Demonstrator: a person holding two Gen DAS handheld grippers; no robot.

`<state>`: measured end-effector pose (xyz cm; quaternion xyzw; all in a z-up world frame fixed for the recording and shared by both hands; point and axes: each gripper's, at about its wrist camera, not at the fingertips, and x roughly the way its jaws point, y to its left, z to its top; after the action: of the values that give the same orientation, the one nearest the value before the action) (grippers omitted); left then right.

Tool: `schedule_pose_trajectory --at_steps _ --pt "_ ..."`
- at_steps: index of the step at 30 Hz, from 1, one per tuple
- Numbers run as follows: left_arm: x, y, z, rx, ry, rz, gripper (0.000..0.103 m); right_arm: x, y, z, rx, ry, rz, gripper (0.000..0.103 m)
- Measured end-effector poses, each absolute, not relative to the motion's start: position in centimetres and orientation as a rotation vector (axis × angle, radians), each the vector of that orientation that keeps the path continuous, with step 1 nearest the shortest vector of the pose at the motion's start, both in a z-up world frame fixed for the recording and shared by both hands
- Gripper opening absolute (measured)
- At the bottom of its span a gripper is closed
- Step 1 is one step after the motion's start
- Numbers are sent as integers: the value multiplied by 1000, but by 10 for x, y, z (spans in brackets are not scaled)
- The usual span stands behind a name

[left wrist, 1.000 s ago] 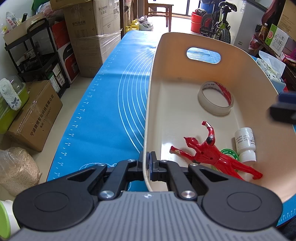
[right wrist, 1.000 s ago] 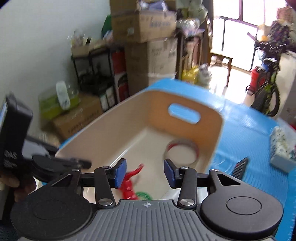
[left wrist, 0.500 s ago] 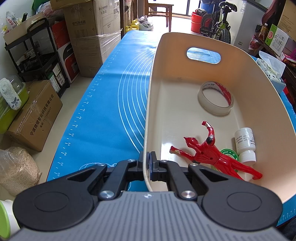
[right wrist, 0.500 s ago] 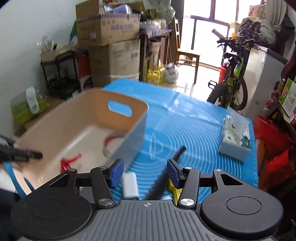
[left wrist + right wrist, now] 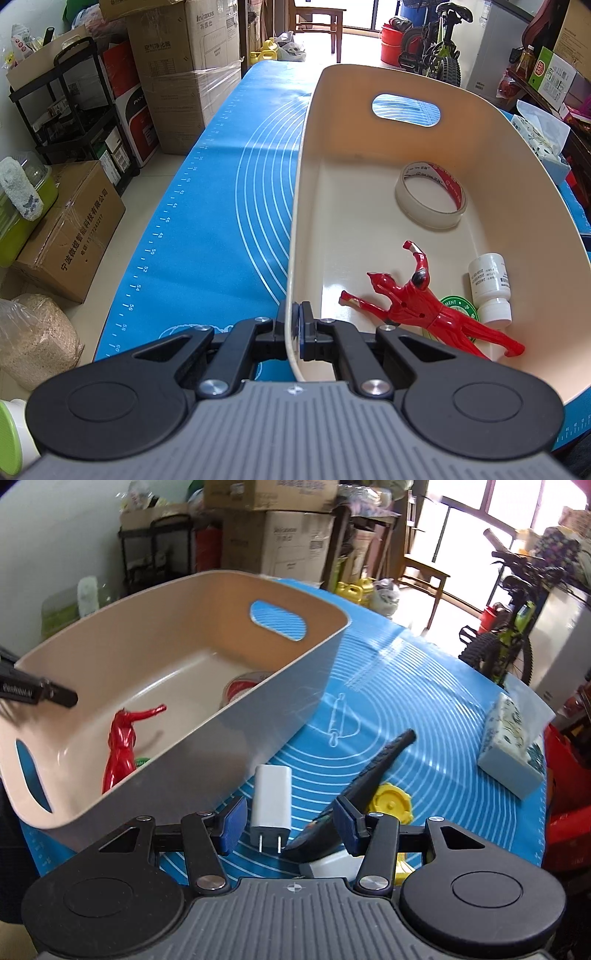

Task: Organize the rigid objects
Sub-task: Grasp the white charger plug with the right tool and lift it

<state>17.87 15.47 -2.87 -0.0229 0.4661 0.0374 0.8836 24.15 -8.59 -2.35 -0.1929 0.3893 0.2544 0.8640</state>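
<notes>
The left gripper [image 5: 295,325] pinches the beige bin [image 5: 480,122] rim. Only the right view shows the spread right gripper [image 5: 291,821] over a white charger [image 5: 271,797] and black remote [image 5: 369,775].

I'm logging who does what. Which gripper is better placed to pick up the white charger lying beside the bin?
Right. The right gripper is open with the white charger on the mat between its fingers. The left gripper is shut on the bin rim, steadying it.
</notes>
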Motion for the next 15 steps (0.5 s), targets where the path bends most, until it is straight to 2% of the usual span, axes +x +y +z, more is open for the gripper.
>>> schedule_pose_trajectory --at_steps 15 --pt "179 155 -29 -46 970 78 6 266 -58 -59 -541 905 521 55"
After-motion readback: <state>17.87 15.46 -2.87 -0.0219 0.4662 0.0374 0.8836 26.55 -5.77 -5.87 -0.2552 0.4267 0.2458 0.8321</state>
